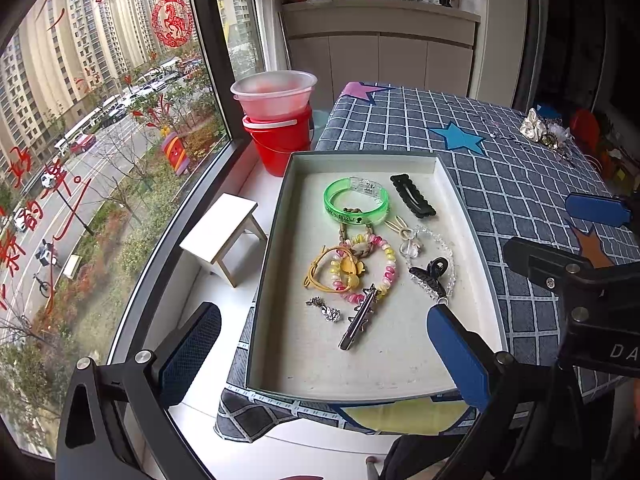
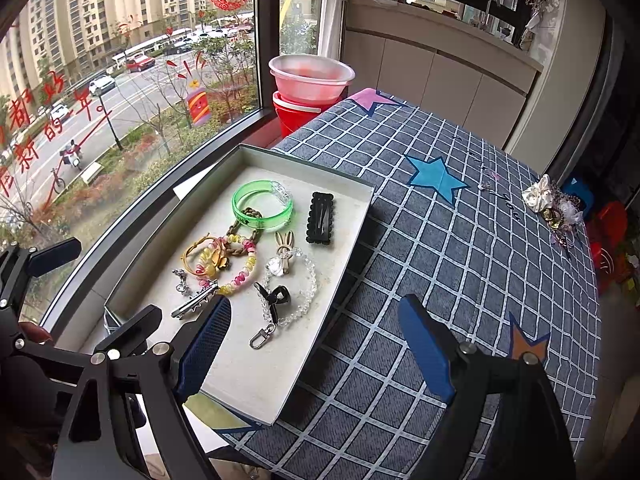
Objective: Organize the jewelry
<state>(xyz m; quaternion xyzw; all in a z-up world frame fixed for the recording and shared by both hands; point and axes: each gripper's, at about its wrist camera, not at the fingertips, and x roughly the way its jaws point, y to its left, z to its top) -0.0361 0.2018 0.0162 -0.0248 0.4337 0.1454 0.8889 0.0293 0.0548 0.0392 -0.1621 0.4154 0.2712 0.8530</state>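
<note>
Both the left gripper [image 1: 324, 354] and right gripper [image 2: 316, 350] hover with fingers spread apart, holding nothing. The jewelry lies in a shallow grey cardboard tray [image 1: 280, 216] on the checked-cloth table [image 2: 460, 248]: a green translucent bangle [image 1: 356, 200] beside a black scalloped hair clip [image 1: 413, 196].

The tray [image 1: 460, 196] looks like matt card with a pale, slightly stained floor. The bangle [image 1: 356, 200] is glossy see-through green plastic; the snap clip [image 1: 413, 196] is matt black. The beads [image 1: 448, 248] look like clear glass or plastic, the long clip [image 1: 360, 318] shiny metal. The cloth [image 2: 460, 248] is woven checked fabric. The pads [image 2: 426, 348] are blue and finely textured
</note>
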